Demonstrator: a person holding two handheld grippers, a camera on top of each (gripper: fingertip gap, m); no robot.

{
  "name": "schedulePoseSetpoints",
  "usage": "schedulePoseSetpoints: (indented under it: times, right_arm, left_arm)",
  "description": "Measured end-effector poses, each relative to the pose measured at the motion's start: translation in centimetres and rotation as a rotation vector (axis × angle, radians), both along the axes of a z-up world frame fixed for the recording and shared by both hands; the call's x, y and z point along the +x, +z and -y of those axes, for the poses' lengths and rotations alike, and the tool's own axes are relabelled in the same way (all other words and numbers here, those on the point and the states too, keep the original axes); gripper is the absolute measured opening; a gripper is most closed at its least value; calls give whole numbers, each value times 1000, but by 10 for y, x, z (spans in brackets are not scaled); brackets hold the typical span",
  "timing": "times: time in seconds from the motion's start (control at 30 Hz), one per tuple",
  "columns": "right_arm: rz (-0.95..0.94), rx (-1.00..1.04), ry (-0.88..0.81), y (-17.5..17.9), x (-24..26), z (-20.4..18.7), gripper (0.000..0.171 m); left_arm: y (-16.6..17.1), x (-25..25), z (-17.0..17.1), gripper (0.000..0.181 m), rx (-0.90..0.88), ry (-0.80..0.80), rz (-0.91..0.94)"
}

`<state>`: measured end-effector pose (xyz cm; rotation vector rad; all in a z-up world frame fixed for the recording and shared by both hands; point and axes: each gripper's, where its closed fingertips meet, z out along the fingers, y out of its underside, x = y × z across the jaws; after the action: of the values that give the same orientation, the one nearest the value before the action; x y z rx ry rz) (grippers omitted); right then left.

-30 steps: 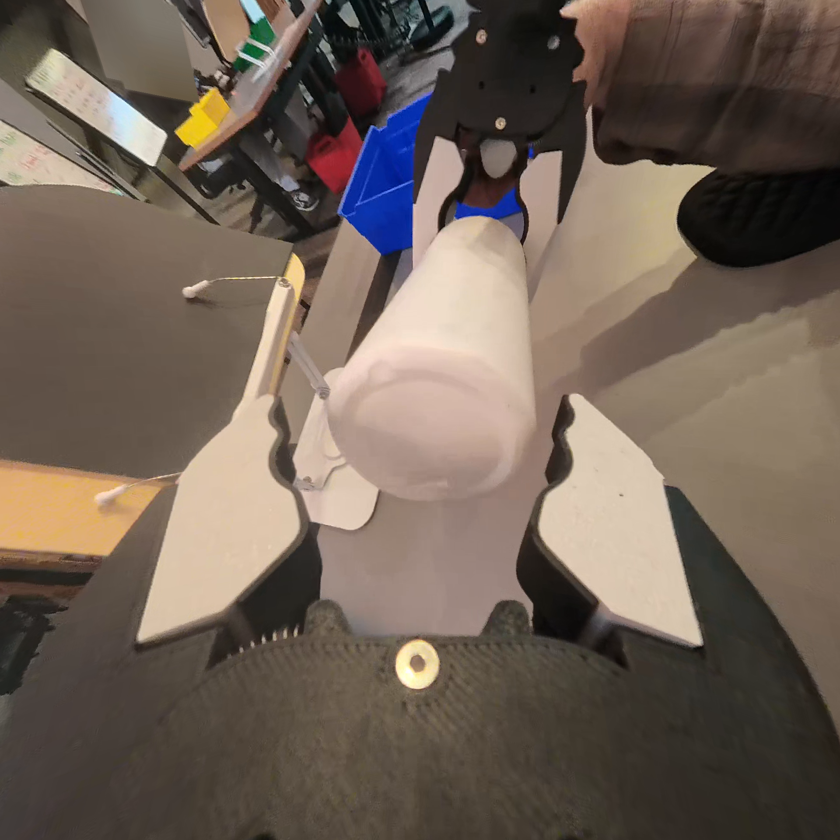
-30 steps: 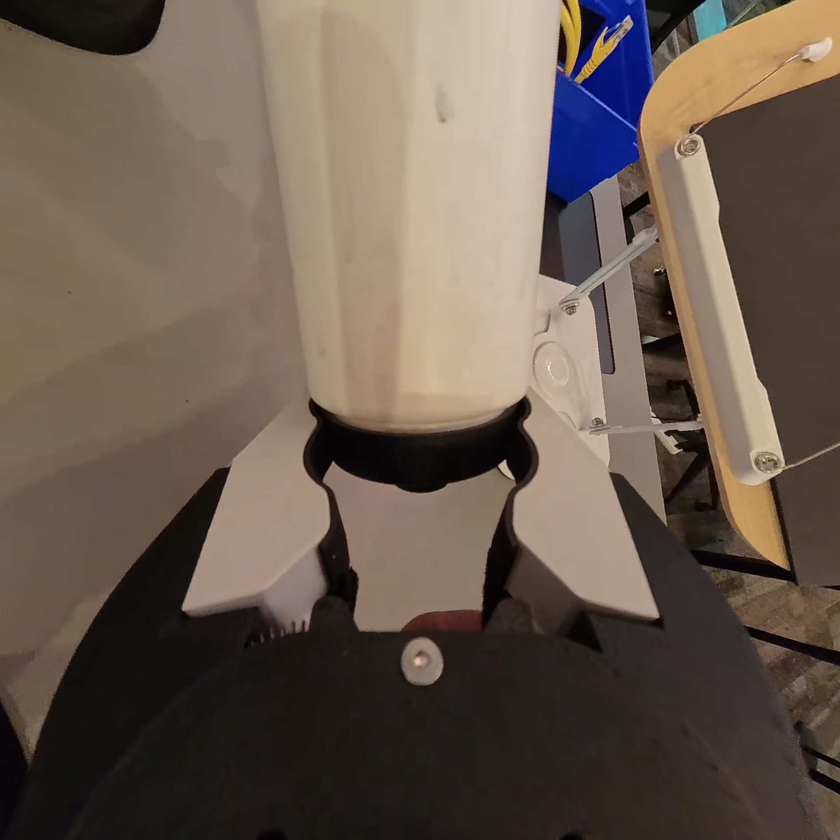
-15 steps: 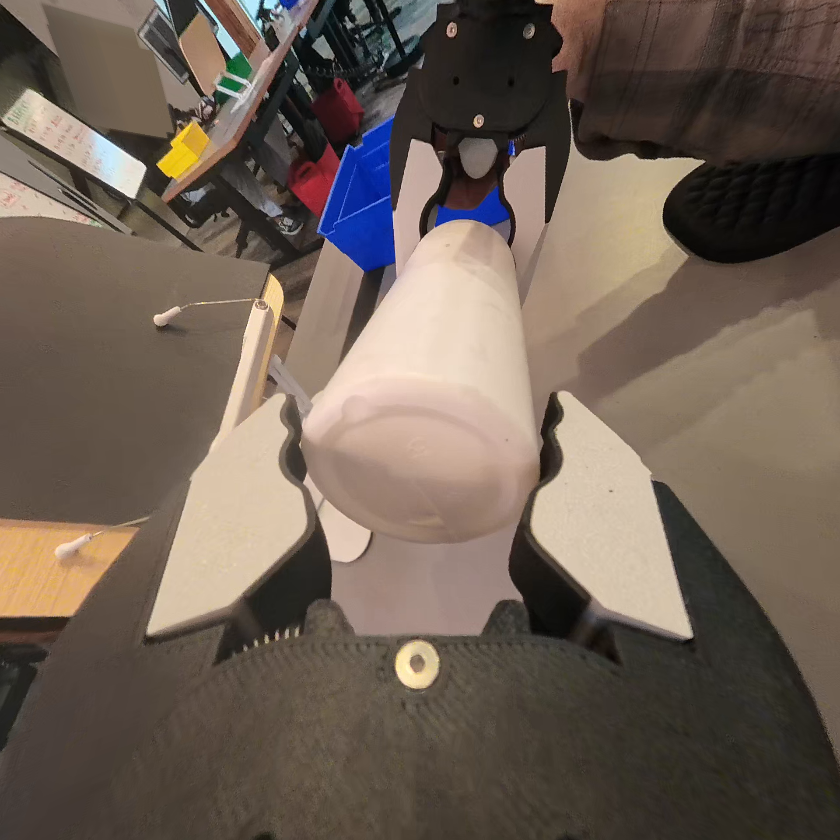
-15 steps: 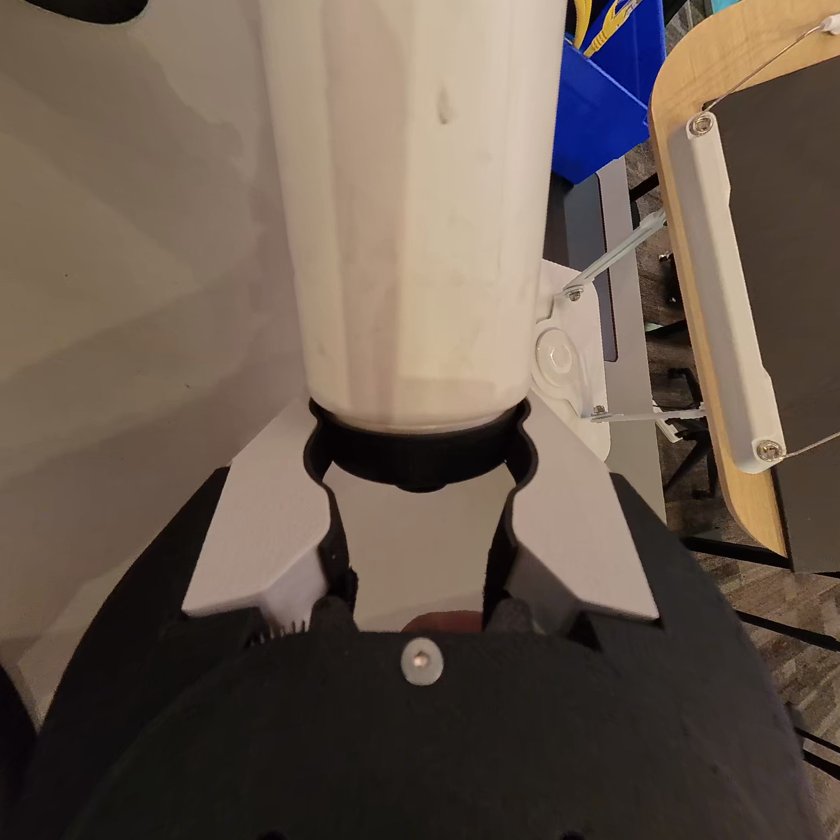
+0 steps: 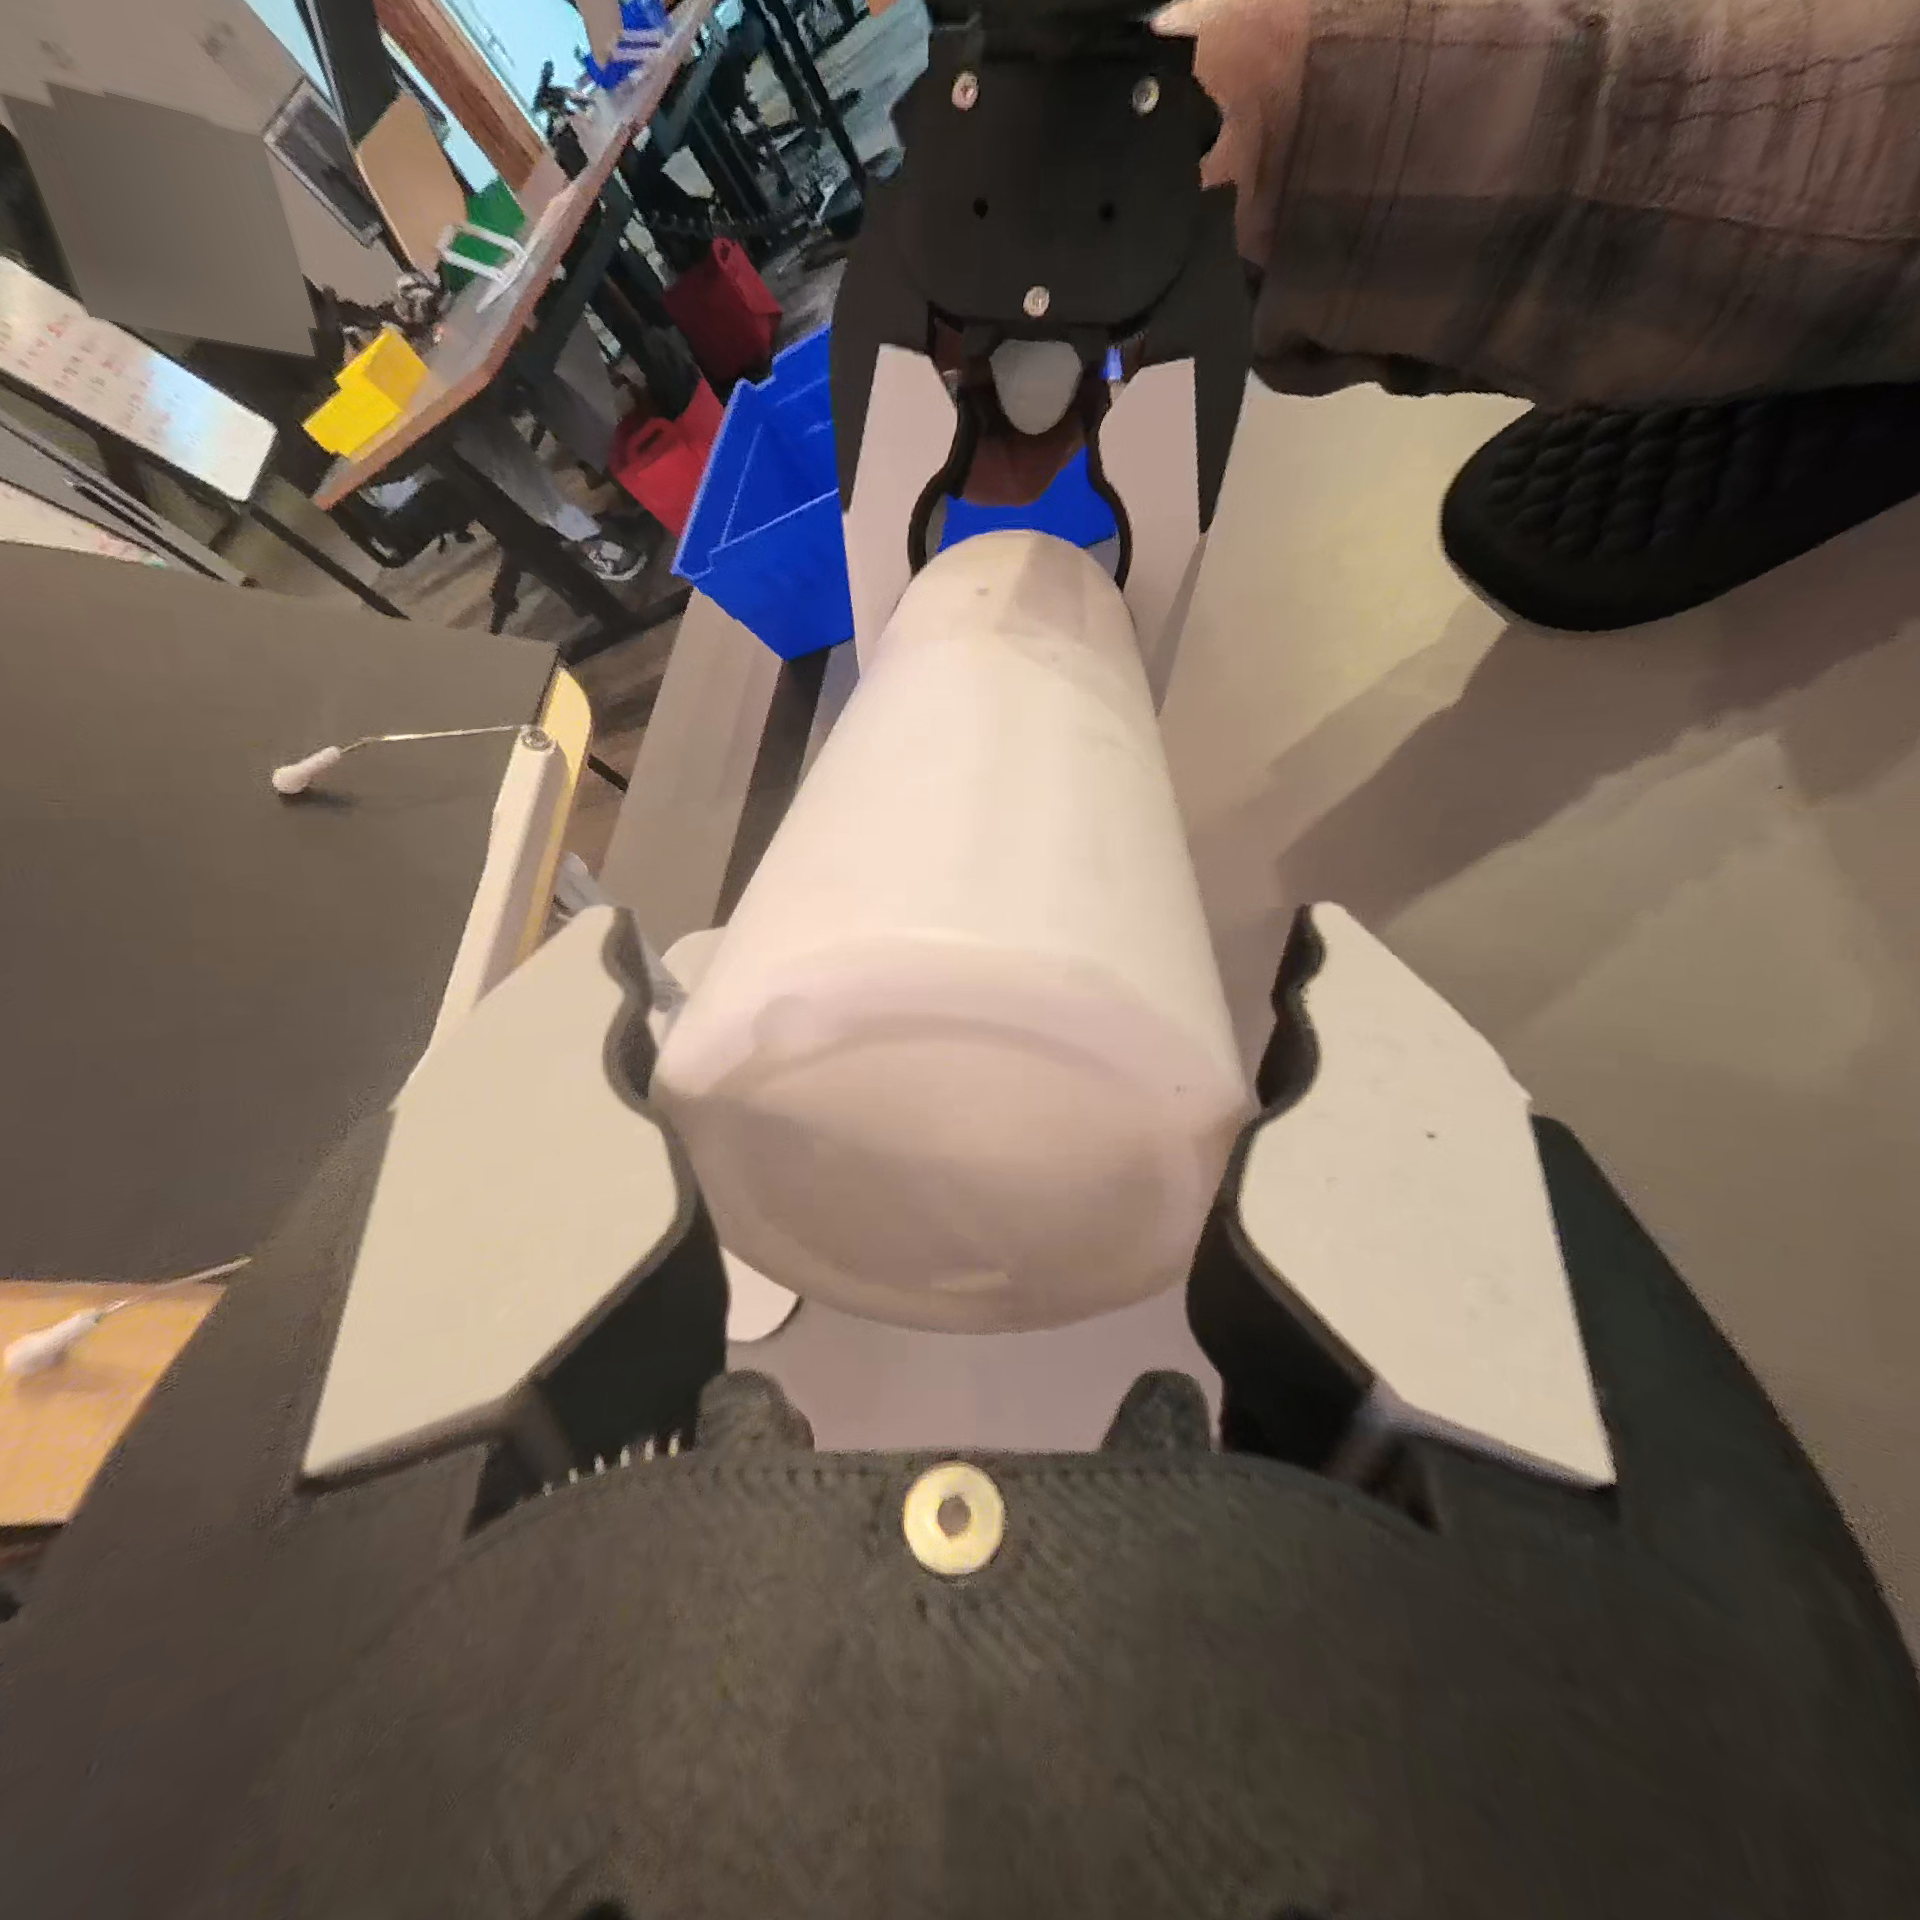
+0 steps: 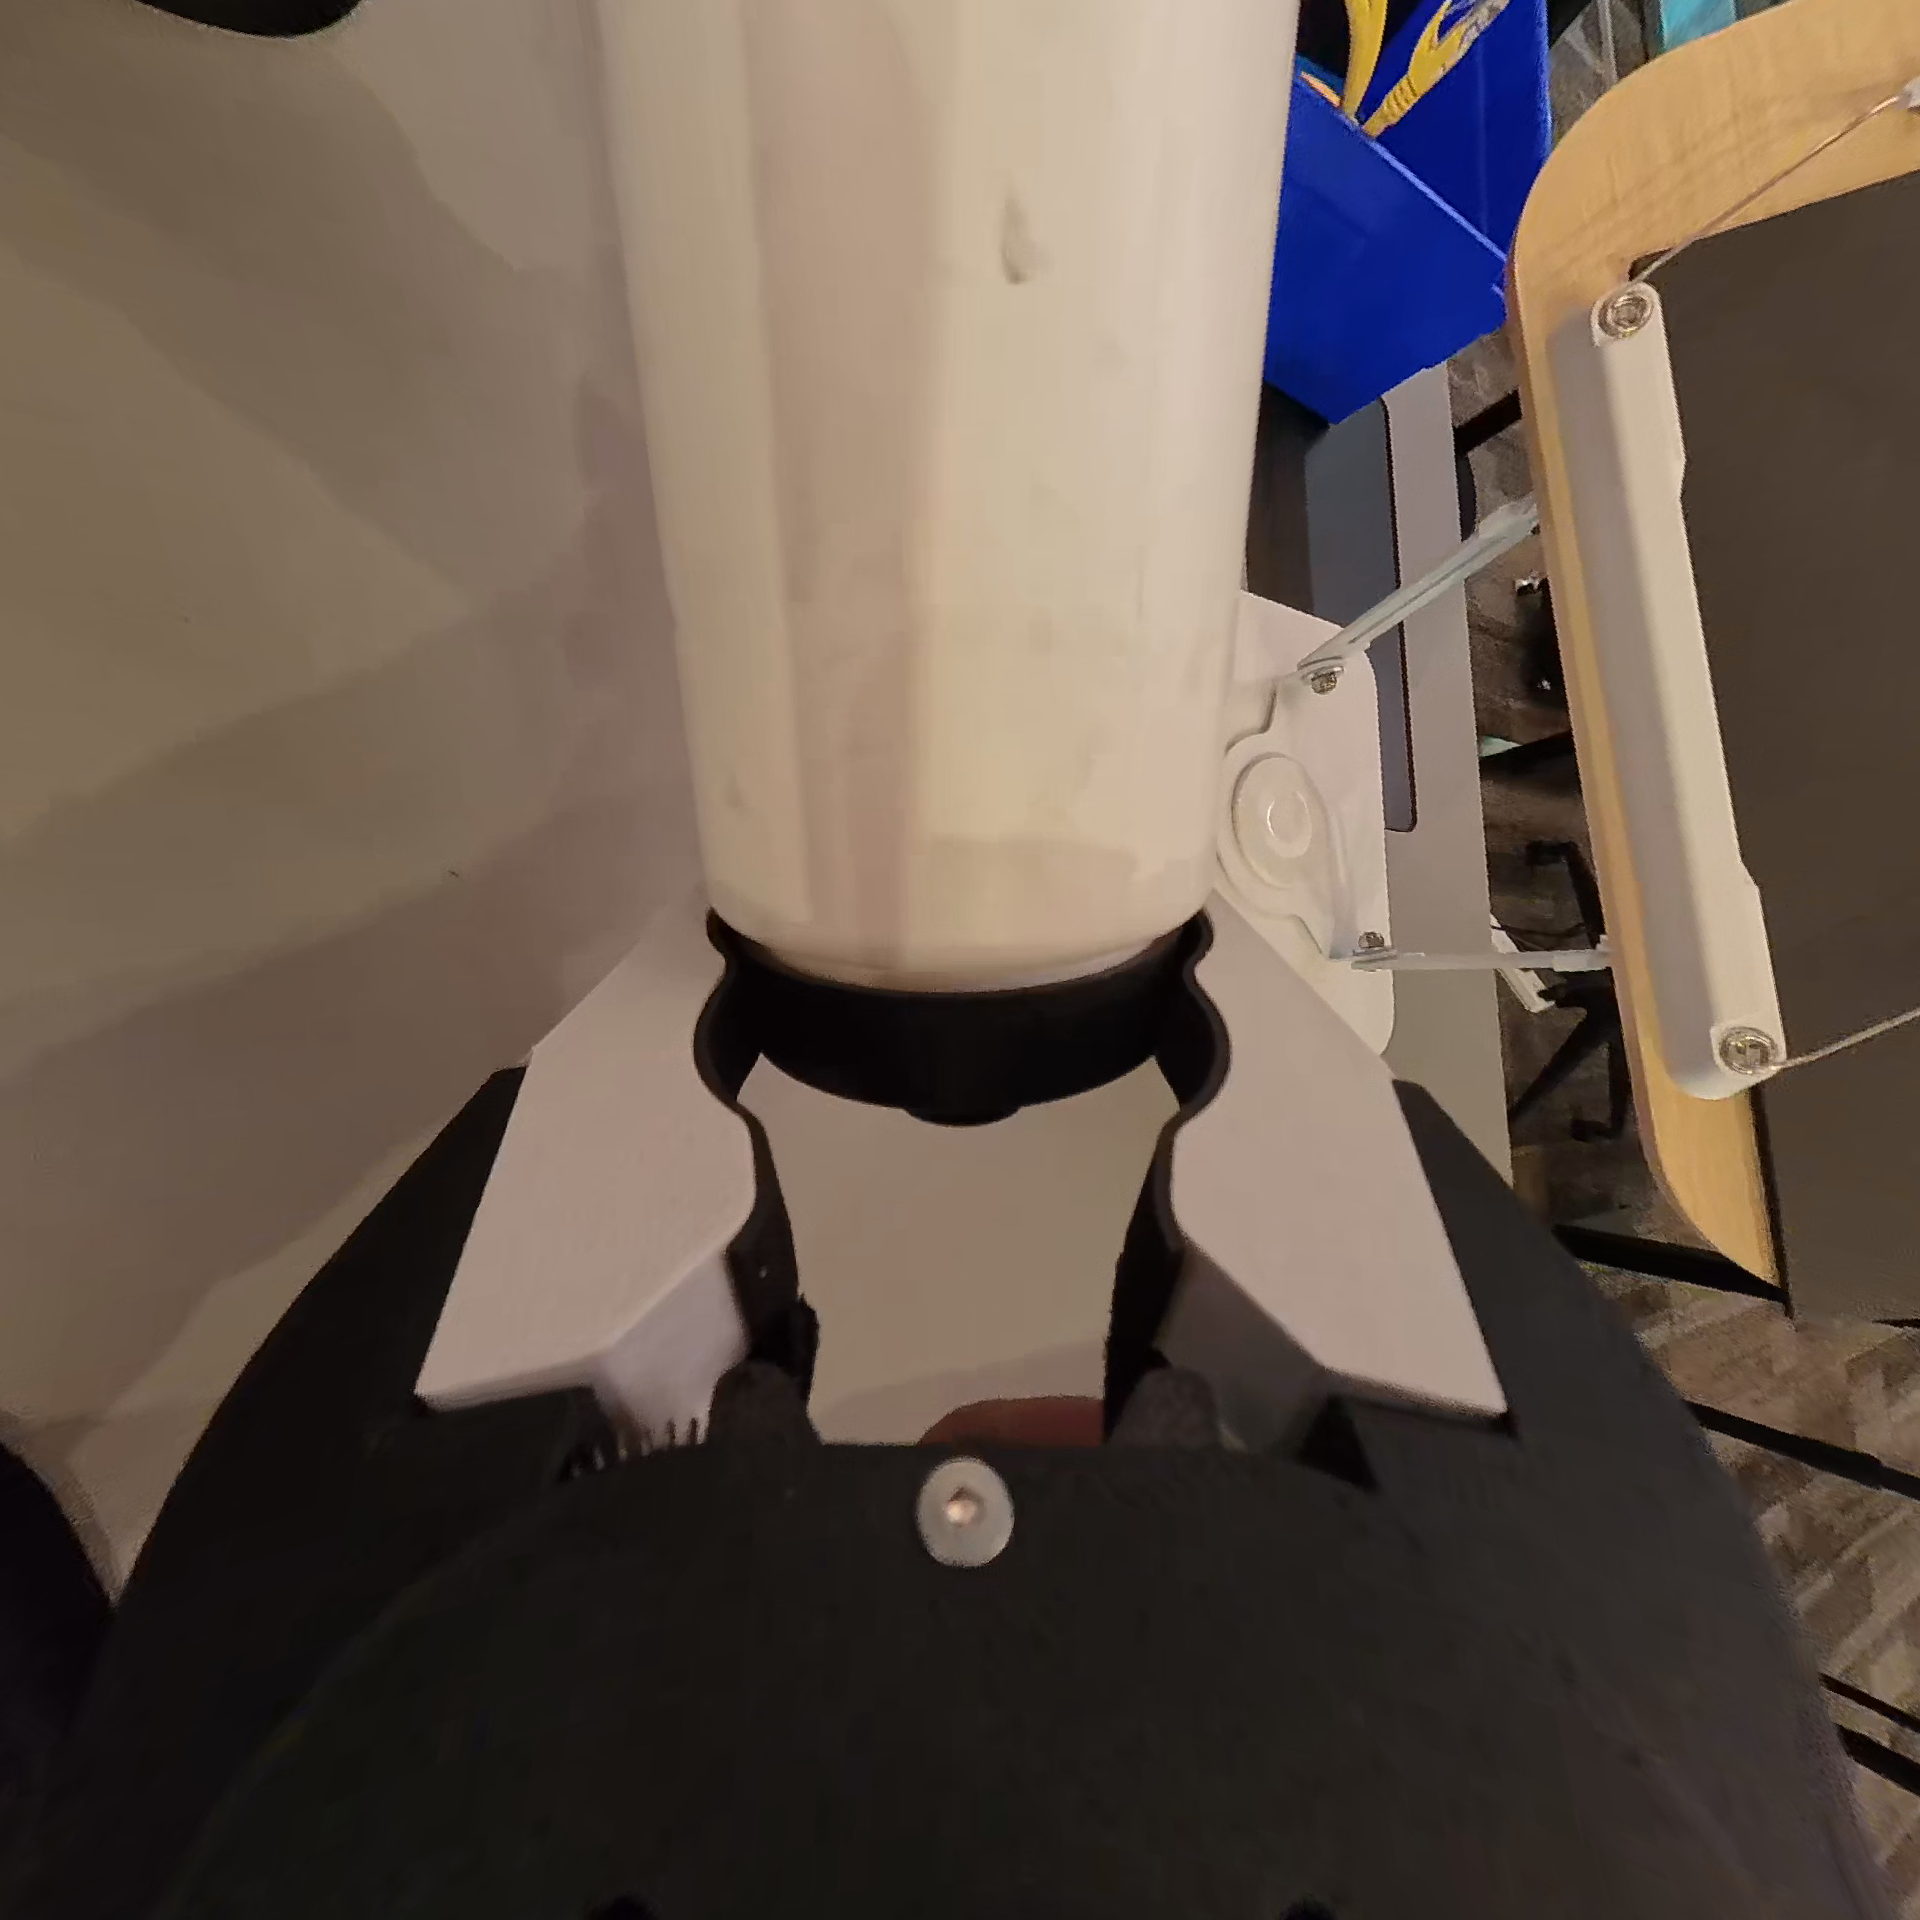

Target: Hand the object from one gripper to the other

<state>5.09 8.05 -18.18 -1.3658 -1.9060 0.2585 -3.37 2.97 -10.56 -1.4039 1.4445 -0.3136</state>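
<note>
A white cylindrical bottle [image 5: 966,935] with a black cap [image 6: 961,1049] hangs level in the air between the two grippers. My right gripper [image 6: 961,987] is shut on the cap end; it also shows far off in the left wrist view [image 5: 1023,520]. My left gripper [image 5: 945,1039] is open, with its jaws either side of the bottle's flat base end, close against its sides. In the right wrist view the bottle [image 6: 935,468] fills the top of the frame and hides the left gripper.
A grey table top [image 5: 1558,935] lies below. A black panel with a wooden edge [image 5: 208,883] and a white bracket [image 6: 1299,821] stand to one side. A blue bin [image 5: 769,520] sits on the floor beyond. A person's sleeve [image 5: 1558,187] is at the top right. The grippers' ends are close to 15 cm from one another.
My left gripper has moved forward, so the bottle's base went from ahead of the fingertips to between the jaws. The jaw gap looks unchanged. The right gripper has kept its hold.
</note>
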Motion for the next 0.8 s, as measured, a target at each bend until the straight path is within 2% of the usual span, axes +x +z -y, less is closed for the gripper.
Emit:
schedulePoseSetpoints:
  times: [0.8]
  right_arm:
    - [-99,20,18,18,-6,1,81]
  left_arm:
    - [24,1,13,106,55,-88,117]
